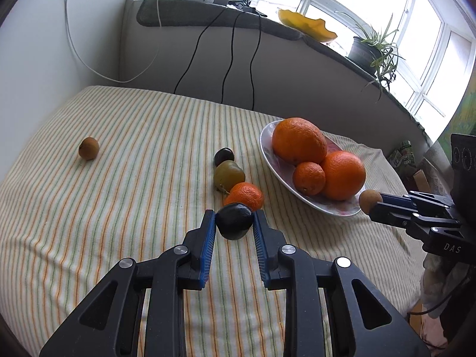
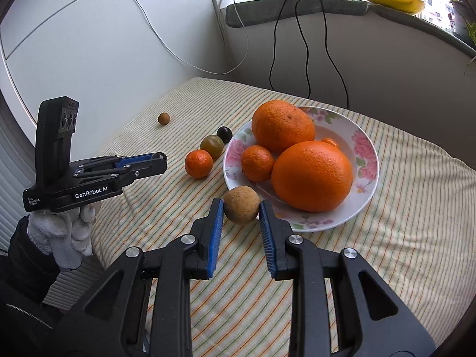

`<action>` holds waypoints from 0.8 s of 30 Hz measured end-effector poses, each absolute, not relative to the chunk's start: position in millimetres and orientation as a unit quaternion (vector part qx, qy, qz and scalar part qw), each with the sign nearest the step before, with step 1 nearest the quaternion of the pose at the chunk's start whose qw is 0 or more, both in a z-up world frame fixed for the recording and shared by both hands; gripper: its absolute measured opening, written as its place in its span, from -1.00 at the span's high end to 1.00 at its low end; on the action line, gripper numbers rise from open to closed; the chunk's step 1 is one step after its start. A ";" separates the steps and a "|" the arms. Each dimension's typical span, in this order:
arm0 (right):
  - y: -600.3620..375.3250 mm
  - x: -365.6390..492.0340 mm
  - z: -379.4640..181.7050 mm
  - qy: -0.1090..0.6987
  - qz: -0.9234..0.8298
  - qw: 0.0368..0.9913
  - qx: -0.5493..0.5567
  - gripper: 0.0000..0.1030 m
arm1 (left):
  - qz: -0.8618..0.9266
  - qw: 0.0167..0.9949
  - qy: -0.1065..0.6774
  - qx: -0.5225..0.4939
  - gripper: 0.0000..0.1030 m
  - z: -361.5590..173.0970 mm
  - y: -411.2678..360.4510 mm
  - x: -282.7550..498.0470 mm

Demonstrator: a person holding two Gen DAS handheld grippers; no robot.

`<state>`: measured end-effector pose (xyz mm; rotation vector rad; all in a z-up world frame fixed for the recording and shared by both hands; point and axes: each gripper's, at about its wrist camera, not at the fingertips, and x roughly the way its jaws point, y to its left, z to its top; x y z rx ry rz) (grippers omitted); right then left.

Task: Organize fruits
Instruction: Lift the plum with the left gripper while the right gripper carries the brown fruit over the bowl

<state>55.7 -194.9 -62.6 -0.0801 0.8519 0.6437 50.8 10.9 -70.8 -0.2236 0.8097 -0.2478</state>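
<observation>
Dark fruit (clamped), left hand-held gripper

Each fisheye rides close behind its own hand-held gripper, looking down along the fingers toward the window wall, the left from the striped worktop's near-left side, the right from nearer the flowered plate, and both share plate, loose fruits and windowsill.

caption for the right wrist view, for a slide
Right gripper holds a small brown fruit beside a floral plate of oranges.
</observation>
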 end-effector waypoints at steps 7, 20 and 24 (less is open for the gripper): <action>-218.7 62.2 -53.2 0.396 0.288 0.872 -0.029 0.49 | -0.140 0.907 0.385 -0.099 0.54 -63.2 -10.5 65.4; -254.8 105.8 -52.2 0.392 0.246 0.886 -0.020 0.49 | -0.157 0.907 0.383 -0.078 0.54 -59.6 -40.4 95.0; -260.0 120.9 -59.1 0.398 0.240 0.885 -0.018 0.49 | -0.160 0.905 0.387 -0.073 0.54 -60.9 -48.9 104.2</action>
